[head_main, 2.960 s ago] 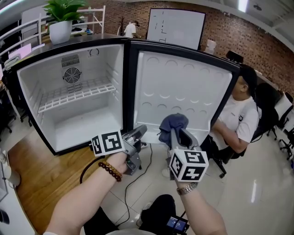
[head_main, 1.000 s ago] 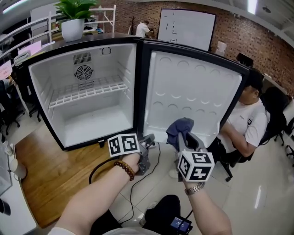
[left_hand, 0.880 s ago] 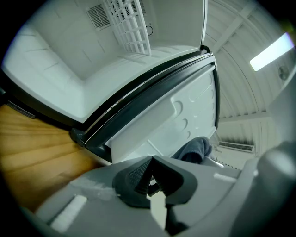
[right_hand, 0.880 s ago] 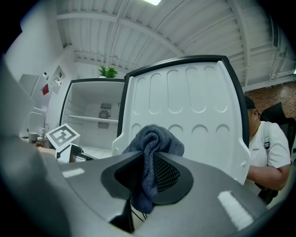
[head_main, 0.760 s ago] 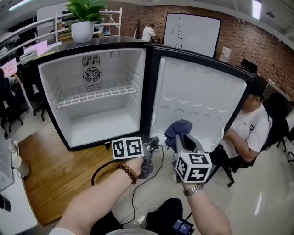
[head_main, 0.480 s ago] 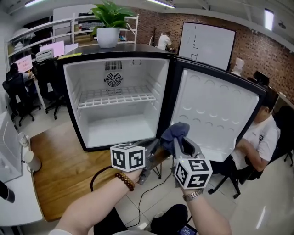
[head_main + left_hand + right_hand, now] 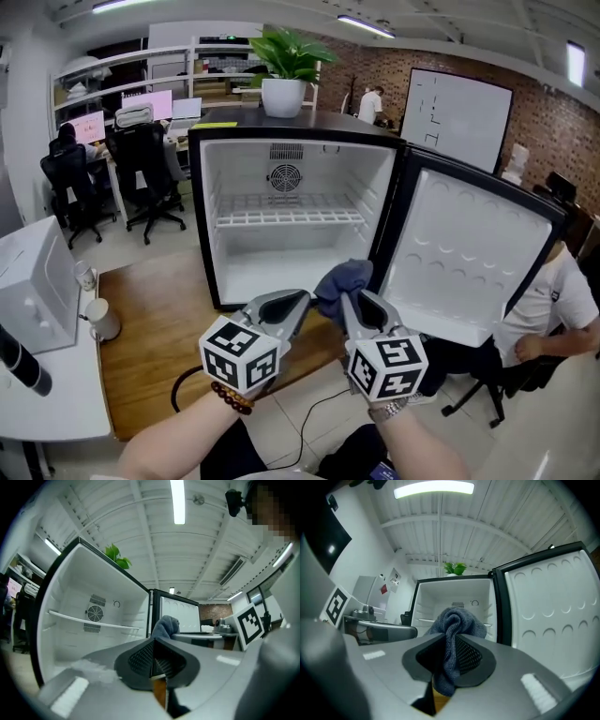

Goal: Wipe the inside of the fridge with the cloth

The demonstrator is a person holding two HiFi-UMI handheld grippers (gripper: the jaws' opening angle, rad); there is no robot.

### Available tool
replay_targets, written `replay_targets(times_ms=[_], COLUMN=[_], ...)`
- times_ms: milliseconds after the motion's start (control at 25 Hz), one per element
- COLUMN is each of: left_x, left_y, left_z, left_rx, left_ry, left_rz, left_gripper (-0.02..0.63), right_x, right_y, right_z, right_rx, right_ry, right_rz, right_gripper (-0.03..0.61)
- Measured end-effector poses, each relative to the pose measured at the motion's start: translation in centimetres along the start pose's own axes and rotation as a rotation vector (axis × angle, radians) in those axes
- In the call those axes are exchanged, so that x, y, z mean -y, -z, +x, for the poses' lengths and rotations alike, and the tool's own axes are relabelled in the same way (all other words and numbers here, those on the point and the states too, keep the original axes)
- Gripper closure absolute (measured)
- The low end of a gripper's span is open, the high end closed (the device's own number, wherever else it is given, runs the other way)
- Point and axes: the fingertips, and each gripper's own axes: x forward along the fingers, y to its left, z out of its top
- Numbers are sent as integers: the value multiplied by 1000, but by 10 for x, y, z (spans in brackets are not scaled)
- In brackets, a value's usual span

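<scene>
A potted plant (image 7: pixel 286 75), a whiteboard (image 7: pixel 457 117) and a seated person (image 7: pixel 562 300) occupy the office

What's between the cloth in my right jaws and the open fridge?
Nothing. The right gripper view shows the cloth directly in front of the open fridge, and the stretch between them is bare. The head view agrees.

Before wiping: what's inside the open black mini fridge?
Inside the black mini fridge: one white wire shelf, a round fan grille on the back wall, bare white floor. The grey-blue cloth in the right gripper covers the floor's front-right corner.
</scene>
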Motion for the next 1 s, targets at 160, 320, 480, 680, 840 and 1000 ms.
replay_targets(times_ms=[160, 320, 480, 680, 840, 1000], left_x=[-7, -7, 0, 8, 10, 10], left_y=[3, 6, 11, 9, 9, 10], left_z=[-26, -42, -57, -75, -80, -78], left_rx=[7, 8, 11, 11, 7, 2], left_ry=[-51, -79, -94, -119, -130, -130], left_rz=[26, 37, 26, 41, 60, 60], left_gripper=[607, 607, 607, 607, 607, 607], right_x=[-23, -40, -55, -68, -72, -70], right_y=[8, 17, 23, 21, 24, 27], right_z=[5, 2, -10, -25, -30, -32], right_rx=[-22, -39, -47, -45, -42, -46], right_ry=[-32, -54, -68, -83, -87, -87], right_rz=[5, 4, 6, 3, 6, 10], right_gripper=[518, 518, 518, 518, 518, 518])
